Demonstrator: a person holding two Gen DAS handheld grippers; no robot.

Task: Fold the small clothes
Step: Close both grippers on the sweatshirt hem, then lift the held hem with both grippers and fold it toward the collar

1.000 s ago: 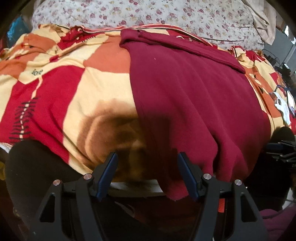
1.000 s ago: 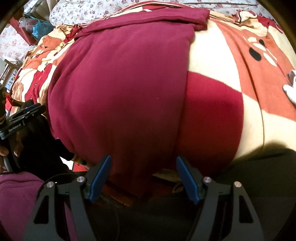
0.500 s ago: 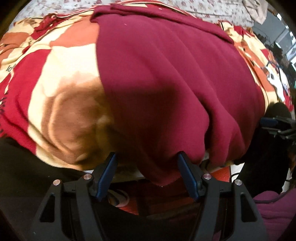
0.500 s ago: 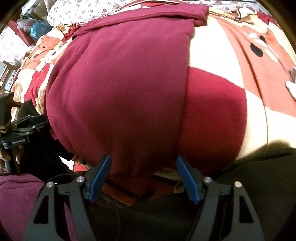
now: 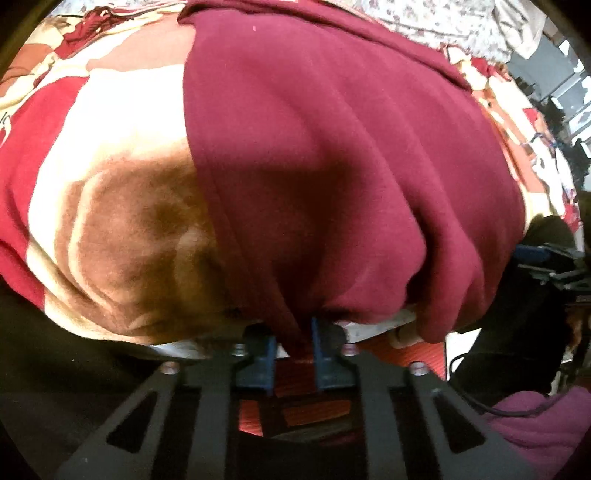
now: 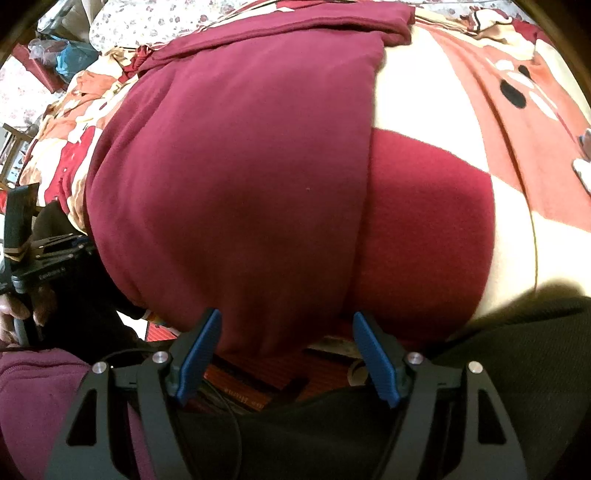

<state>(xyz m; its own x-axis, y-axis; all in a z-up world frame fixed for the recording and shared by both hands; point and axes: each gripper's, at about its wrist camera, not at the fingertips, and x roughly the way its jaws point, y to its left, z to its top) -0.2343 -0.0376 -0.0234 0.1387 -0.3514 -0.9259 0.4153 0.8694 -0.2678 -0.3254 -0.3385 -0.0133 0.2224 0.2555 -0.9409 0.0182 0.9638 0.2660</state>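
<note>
A maroon garment (image 5: 332, 166) lies spread flat on a red, cream and orange patterned blanket (image 5: 110, 184), and its near hem hangs over the bed's edge. My left gripper (image 5: 293, 332) points steeply down and is shut on a pinch of that hem near its left corner. In the right wrist view the same maroon garment (image 6: 240, 184) fills the middle. My right gripper (image 6: 286, 325) stands open there, with the hem's right part between its blue fingers (image 6: 201, 343), which do not press on it. Each gripper shows at the edge of the other's view.
A floral sheet (image 5: 443, 22) lies beyond the blanket (image 6: 461, 129). The person's dark trousers (image 6: 517, 350) and maroon sleeve (image 6: 33, 398) crowd the near edge. A red striped mat (image 5: 399, 354) shows on the floor below the bed's edge. Clutter stands at far left (image 6: 55, 55).
My left gripper has dipped toward the hem and its jaws have gone from wide open to shut on the cloth. The right gripper has kept still and open.
</note>
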